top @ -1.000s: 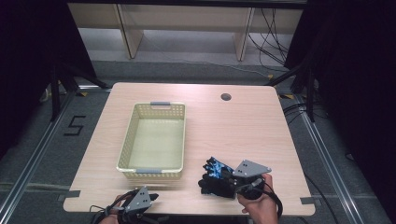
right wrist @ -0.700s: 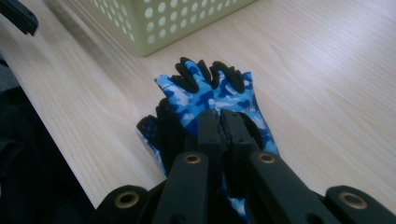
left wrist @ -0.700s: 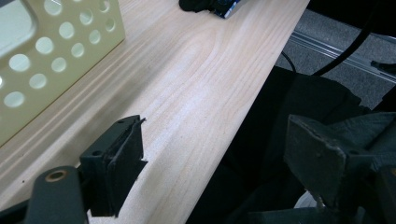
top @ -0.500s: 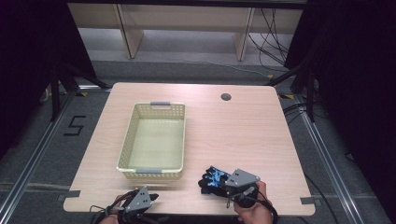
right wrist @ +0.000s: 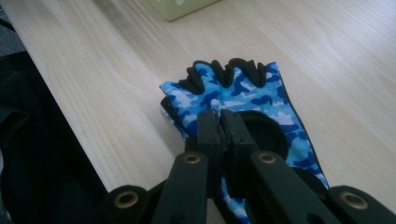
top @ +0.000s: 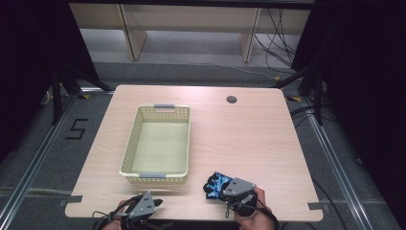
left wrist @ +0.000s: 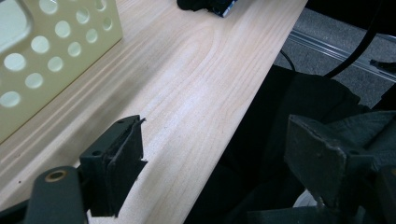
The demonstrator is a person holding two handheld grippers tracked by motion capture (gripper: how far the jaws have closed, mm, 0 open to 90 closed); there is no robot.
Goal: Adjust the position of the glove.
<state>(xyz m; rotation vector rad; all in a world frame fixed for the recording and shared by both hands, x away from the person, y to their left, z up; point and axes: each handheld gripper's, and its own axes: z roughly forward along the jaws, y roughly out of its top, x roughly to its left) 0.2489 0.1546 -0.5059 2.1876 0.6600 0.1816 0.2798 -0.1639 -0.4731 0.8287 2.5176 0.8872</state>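
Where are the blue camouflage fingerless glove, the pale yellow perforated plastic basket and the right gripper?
Blue camouflage fingerless glove (right wrist: 243,91): right gripper view, on its patterned back.
Pale yellow perforated plastic basket (top: 128,152): high view, on its left wall.
Right gripper (right wrist: 219,122): right gripper view, between its fingertips.

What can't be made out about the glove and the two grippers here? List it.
- Right gripper, right gripper view: fingers together over the glove; whether they pinch fabric is hidden beneath them.
- Glove, high view: near half covered by the gripper.
- Left gripper, left gripper view: open; far finger blends into dark clothing.
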